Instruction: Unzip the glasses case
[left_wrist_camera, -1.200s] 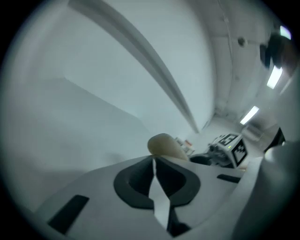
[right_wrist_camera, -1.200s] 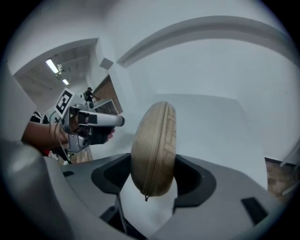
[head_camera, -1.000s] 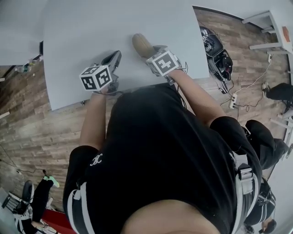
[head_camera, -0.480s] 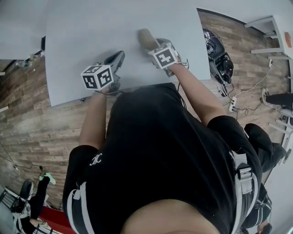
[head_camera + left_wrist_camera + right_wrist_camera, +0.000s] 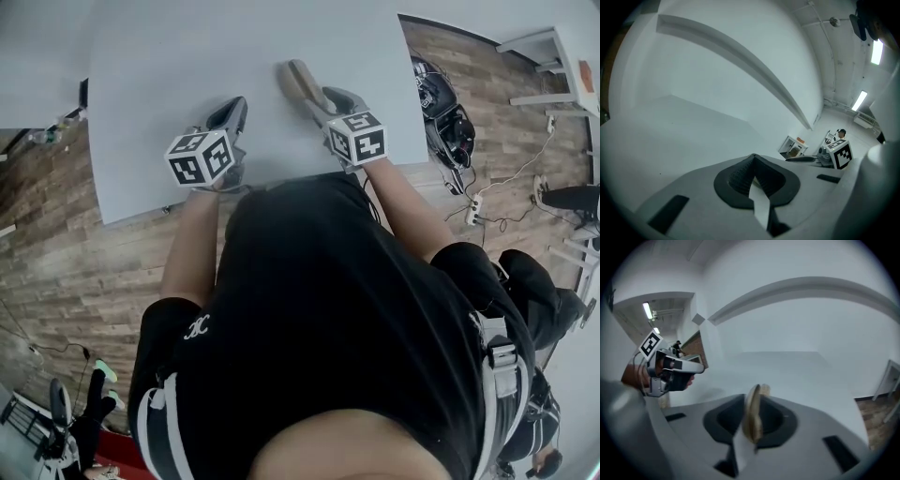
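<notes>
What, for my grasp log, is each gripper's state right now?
Left gripper: closed, empty.
Right gripper: closed on the glasses case.

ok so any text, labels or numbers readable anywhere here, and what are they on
No readable words or numbers anywhere.
White emblem on the person's black sleeve: too small to read.
Left marker cube and right marker cube: black-and-white square patterns, not text.
Glasses case: no print visible.

Case (image 5: 298, 82): near end hidden by right gripper (image 5: 320, 101); blurred in that gripper's view.
Zip: too small to make out.
</notes>
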Demonstrator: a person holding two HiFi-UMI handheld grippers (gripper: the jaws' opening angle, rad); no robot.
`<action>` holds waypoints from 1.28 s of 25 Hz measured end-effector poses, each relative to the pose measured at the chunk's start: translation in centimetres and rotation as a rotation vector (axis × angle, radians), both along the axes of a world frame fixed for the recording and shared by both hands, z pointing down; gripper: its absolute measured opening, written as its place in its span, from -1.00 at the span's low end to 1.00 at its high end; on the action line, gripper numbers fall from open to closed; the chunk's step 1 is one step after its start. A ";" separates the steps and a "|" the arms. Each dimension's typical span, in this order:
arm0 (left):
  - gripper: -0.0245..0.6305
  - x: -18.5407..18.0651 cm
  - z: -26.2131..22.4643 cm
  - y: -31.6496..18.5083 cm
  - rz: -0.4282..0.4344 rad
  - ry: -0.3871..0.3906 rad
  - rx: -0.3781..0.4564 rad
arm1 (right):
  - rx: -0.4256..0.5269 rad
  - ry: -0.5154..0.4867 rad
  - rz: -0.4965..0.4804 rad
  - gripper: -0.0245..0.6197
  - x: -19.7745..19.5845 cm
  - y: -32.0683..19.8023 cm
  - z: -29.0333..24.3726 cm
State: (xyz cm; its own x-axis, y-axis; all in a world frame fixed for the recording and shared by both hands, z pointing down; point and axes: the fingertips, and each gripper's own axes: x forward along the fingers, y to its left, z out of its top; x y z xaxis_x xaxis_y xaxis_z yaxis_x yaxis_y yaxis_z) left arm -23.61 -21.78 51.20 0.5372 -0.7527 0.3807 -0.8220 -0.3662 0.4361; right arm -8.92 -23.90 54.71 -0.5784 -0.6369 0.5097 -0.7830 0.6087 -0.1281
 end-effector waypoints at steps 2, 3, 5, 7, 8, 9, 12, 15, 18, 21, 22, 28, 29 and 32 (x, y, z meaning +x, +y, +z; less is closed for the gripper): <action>-0.92 0.1 -0.7 -0.2 -0.021 -0.014 0.015 | 0.057 0.001 0.041 -0.88 0.9 -0.1 -1.5; -0.92 0.1 -1.1 -0.3 -0.031 -0.028 0.027 | 0.077 -0.010 0.046 -0.88 0.9 0.0 -2.3; -0.92 0.4 -2.0 -0.5 -0.042 -0.072 0.056 | 0.105 -0.039 0.053 -0.88 0.8 0.0 -3.8; -0.92 0.8 -2.6 -0.6 -0.038 -0.117 0.082 | 0.133 -0.061 0.058 -0.88 0.5 -0.1 -5.3; -0.92 1.0 -2.9 -0.7 -0.033 -0.130 0.089 | 0.147 -0.069 0.057 -0.88 0.3 -0.1 -6.0; -0.92 1.3 -3.1 -0.7 -0.025 -0.132 0.089 | 0.160 -0.074 0.056 -0.88 0.1 -0.1 -6.6; -0.92 2.1 -3.3 -0.7 -0.006 -0.089 0.063 | 0.183 -0.080 0.063 -0.88 0.0 -0.4 -7.8; -0.92 2.5 -3.4 -0.9 -0.005 -0.075 0.051 | 0.175 -0.107 0.087 -0.88 0.3 -0.8 -8.5; -0.92 2.5 -3.4 -1.5 -0.010 -0.097 0.060 | 0.188 -0.148 0.103 -0.88 0.6 -0.8 -9.8; -0.92 2.6 -3.2 -2.2 -0.017 -0.119 0.067 | 0.200 -0.171 0.131 -0.88 1.2 -0.9 -10.9; -0.92 2.6 -3.2 -2.4 -0.016 -0.125 0.070 | 0.195 -0.165 0.144 -0.88 1.4 -1.0 -11.0; -0.92 3.5 -4.4 -3.2 0.015 -0.093 0.101 | 0.158 -0.093 0.172 -0.88 2.3 -1.4 -11.3; -0.92 3.6 -4.4 -3.3 0.015 -0.085 0.100 | 0.156 -0.085 0.168 -0.88 2.3 -1.4 -11.3; -0.92 4.6 -4.2 -3.2 0.006 -0.079 0.093 | 0.152 -0.086 0.147 -0.88 3.1 -1.2 -11.2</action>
State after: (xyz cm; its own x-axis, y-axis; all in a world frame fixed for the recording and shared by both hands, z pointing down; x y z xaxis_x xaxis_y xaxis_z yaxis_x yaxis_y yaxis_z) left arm -19.03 -24.99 46.96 0.5134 -0.7833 0.3506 -0.8499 -0.4074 0.3343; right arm -5.84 -25.06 43.53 -0.5109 -0.7832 0.3543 -0.8548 0.5064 -0.1132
